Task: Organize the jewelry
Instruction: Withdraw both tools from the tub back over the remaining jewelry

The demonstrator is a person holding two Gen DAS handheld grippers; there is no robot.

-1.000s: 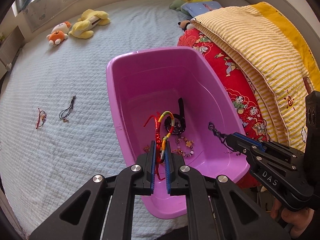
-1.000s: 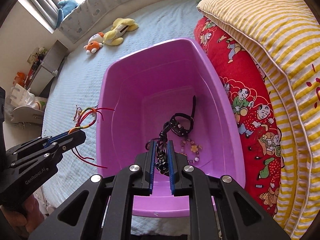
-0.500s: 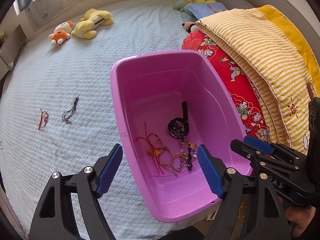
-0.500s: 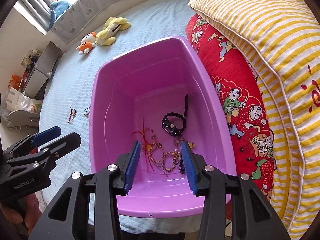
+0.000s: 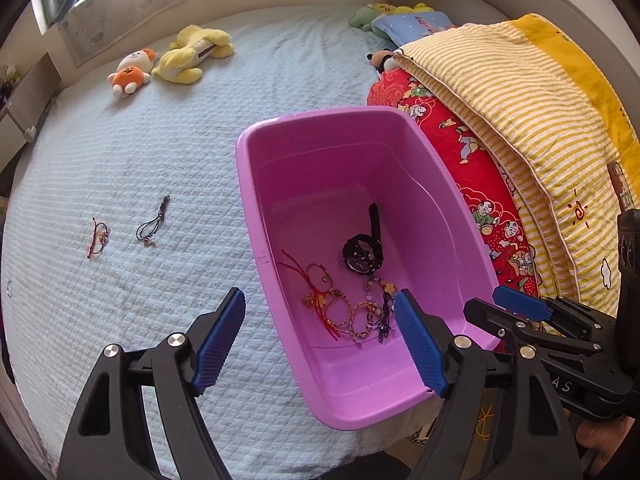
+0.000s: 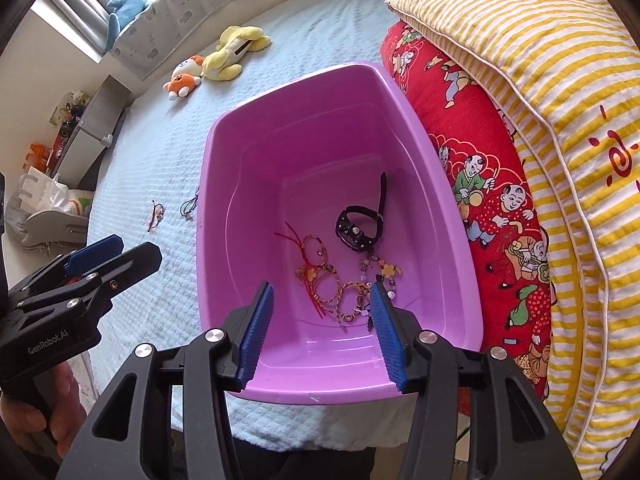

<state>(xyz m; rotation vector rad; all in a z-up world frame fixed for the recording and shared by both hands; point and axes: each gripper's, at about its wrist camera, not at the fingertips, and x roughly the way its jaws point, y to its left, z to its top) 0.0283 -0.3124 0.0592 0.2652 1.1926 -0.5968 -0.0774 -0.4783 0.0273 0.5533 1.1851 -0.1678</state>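
A purple plastic bin [image 5: 256,216] [image 6: 212,216] stands on the bed. In it lie a black watch [image 5: 362,258] [image 6: 356,230], a red cord bracelet [image 5: 316,280] [image 6: 310,254] and several beaded bracelets [image 5: 360,318] [image 6: 352,300]. Two pieces lie on the bedspread left of the bin: a red bracelet [image 5: 98,237] [image 6: 157,214] and a black cord [image 5: 153,224] [image 6: 191,206]. My left gripper [image 5: 320,336] [image 6: 108,252] is open and empty over the bin's near left rim. My right gripper [image 6: 322,332] [image 5: 508,304] is open and empty above the bin's near end.
A red patterned quilt [image 5: 460,152] and a yellow striped quilt [image 5: 520,92] are piled right against the bin. Plush toys [image 5: 172,58] lie far back on the pale blue bedspread [image 5: 120,152]. The bed's near edge runs just below the bin.
Both grippers opened and dropped their bracelets into the bin: the left a multicolour and red one, the right a black cord. Both have drawn back and up since.
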